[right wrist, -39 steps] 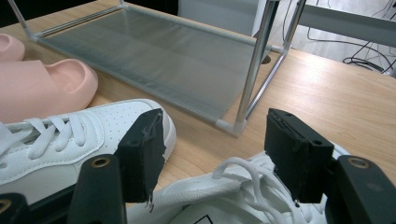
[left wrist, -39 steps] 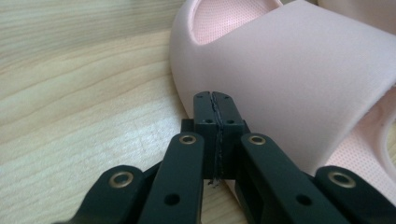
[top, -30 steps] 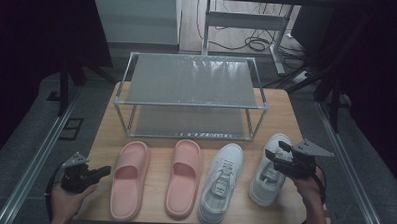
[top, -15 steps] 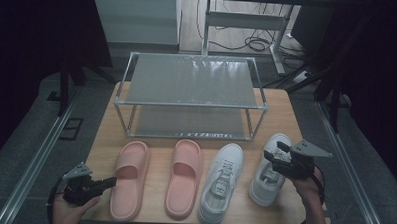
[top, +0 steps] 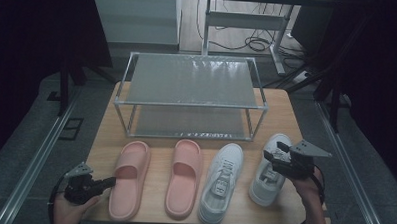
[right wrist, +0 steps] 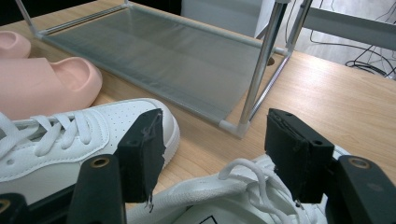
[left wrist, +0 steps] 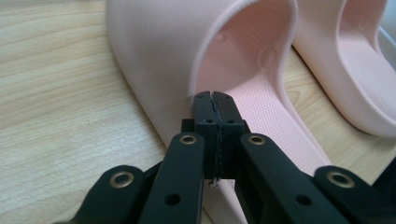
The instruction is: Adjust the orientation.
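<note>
Two pink slippers and two white sneakers stand in a row on the wooden table (top: 281,110). My left gripper (top: 111,180) is low at the near left, shut with nothing between its jaws. Its tips (left wrist: 212,95) rest against the strap edge of the left slipper (left wrist: 159,51) (top: 129,177). The right slipper (top: 184,176) (left wrist: 355,70) lies beside it. My right gripper (top: 274,152) hovers open over the laces of the right sneaker (top: 261,187) (right wrist: 224,200), jaws wide apart (right wrist: 217,140). The left sneaker (top: 221,183) (right wrist: 70,135) sits untouched.
A metal-framed shoe rack (top: 192,79) (right wrist: 159,56) with two grey mesh shelves stands behind the shoes, its front post close to the right sneaker's toe. Cables lie on the floor beyond the table.
My left gripper has shifted slightly toward the near edge and in against the left slipper. The right gripper has kept still.
</note>
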### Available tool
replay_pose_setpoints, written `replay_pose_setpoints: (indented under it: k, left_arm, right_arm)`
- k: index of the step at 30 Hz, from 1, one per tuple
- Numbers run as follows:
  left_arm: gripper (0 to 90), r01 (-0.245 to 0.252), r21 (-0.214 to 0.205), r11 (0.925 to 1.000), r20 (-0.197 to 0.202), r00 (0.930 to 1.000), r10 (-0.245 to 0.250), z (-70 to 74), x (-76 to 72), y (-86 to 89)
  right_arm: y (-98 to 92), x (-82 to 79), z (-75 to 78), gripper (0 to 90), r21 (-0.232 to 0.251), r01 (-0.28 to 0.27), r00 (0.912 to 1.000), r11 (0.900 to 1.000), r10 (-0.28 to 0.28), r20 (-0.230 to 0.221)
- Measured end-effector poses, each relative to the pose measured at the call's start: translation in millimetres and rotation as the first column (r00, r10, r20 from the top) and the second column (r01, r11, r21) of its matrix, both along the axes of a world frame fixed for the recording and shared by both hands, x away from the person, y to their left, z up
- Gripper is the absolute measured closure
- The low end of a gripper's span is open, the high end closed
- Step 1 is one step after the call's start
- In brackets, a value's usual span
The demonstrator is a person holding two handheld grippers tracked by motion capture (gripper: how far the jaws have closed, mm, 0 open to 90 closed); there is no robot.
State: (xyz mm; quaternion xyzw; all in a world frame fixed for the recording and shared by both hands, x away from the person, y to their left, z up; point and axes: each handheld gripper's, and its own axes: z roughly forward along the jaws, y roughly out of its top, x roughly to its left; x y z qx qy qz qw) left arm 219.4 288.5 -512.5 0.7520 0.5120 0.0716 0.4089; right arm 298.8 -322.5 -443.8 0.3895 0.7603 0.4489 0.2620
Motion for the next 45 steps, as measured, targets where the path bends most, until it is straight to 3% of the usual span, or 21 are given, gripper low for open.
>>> replay_pose_setpoints:
  k: [18,23,27,35,45]
  left_arm:
    - [89.9,-0.059,0.011,0.9982,-0.001,0.9983,0.059,-0.2,17.6,12.1]
    - [87.2,-0.060,0.009,0.9982,0.005,0.9982,0.060,2.2,14.6,9.7]
    - [80.0,-0.051,-0.003,0.9987,0.042,0.9978,0.051,11.3,5.7,3.2]
    - [55.2,-0.019,-0.003,0.9998,0.089,0.9958,0.020,25.7,-10.5,-9.3]
    - [47.7,-0.012,-0.005,0.9999,0.086,0.9963,0.012,26.5,-14.5,-19.0]
  right_arm:
    - [-0.2,0.3,-0.6,38.4,-0.002,0.001,1.0000,1.0000,-0.001,-0.002]
    - [-0.3,-0.1,0.0,38.4,-0.001,-0.002,1.0000,1.0000,0.002,0.001]
    - [-1.3,-0.5,0.6,38.4,0.003,0.002,1.0000,1.0000,-0.002,0.002]
    - [2.2,-1.5,1.8,37.0,0.041,-0.011,0.9999,0.9991,0.011,0.006]
    - [4.4,-4.0,5.7,37.0,0.085,-0.032,0.9994,0.9958,0.031,0.013]
